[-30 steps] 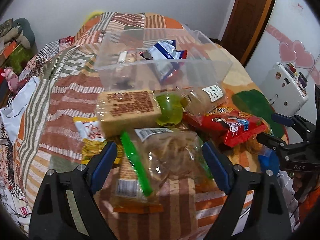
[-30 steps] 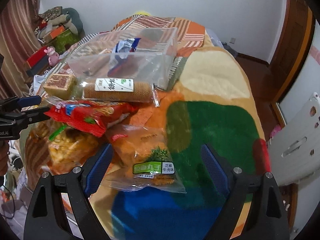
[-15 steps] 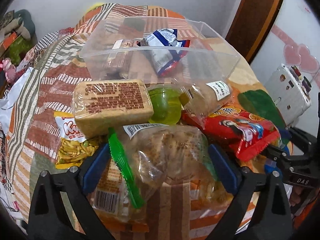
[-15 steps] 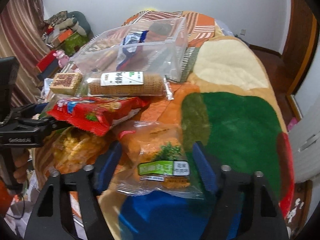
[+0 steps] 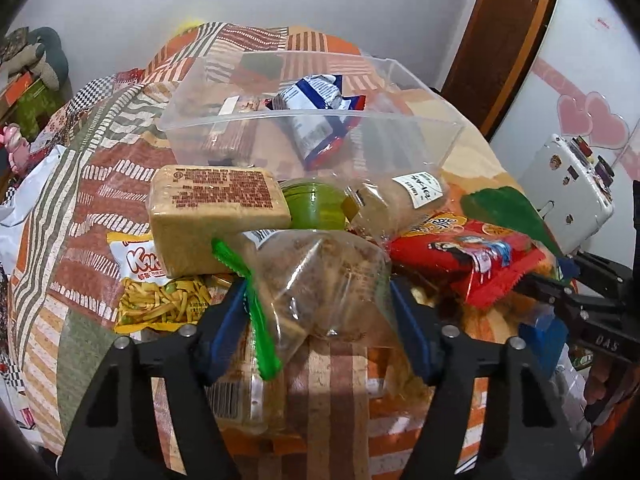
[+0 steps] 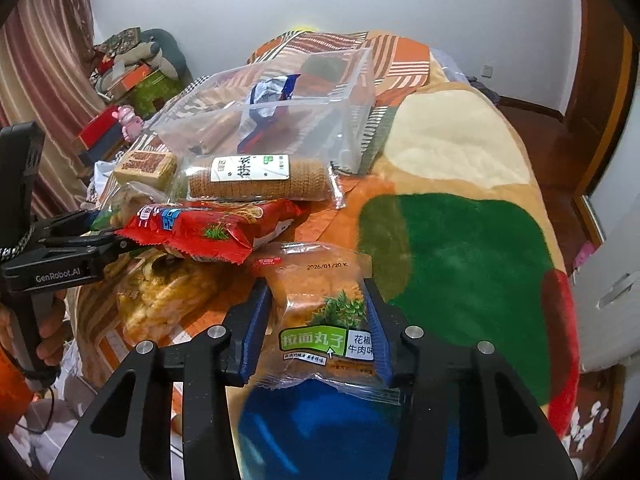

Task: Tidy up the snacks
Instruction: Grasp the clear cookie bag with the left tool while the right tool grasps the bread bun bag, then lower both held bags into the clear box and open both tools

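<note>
Two grabs on: left gripper (image 5: 320,304) squeezing clear green-sealed biscuit bag (image 5: 320,284), right gripper (image 6: 316,320) clamping orange noodle-ball packet (image 6: 320,312), clear plastic bin (image 5: 312,120) dead ahead.

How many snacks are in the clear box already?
2 that I can see in the clear box: a blue-and-white packet in the middle, and a brown biscuit pack to its left. More may be hidden.

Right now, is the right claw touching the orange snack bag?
Touching. The right wrist view shows both blue pads pressed against the sides of the orange snack bag, right claw closed on it.
</note>
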Available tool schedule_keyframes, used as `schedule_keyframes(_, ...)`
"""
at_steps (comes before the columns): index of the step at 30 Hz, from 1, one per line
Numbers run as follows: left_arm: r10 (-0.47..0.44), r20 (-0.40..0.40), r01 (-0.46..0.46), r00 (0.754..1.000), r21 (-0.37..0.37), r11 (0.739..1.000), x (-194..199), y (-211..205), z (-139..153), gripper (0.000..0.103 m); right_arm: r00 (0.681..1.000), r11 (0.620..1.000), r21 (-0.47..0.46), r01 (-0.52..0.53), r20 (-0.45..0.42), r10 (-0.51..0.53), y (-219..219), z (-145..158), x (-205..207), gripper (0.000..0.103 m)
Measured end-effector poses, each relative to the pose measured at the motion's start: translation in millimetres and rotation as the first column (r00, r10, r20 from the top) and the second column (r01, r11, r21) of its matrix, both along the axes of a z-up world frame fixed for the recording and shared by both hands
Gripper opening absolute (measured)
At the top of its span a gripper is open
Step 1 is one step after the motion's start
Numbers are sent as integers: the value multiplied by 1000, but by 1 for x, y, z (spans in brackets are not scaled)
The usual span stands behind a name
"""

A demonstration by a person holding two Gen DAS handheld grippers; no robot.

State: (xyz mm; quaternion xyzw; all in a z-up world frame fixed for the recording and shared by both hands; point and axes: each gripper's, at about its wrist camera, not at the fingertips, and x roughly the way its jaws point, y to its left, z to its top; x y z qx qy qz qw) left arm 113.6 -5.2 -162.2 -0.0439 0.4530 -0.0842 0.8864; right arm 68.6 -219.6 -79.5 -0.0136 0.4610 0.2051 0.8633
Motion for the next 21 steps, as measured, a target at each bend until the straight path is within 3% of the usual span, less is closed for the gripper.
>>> schedule_keyframes(13,18,106,-18,994,-5,1000,-12,12,42,59,991,998,14,63,119,-64,-16,39,4,41)
schedule_keyframes(21,43,157,-40,987,-22,999,-9,21,67,58,978,998,43,35,203,-43,-1,62,14,41)
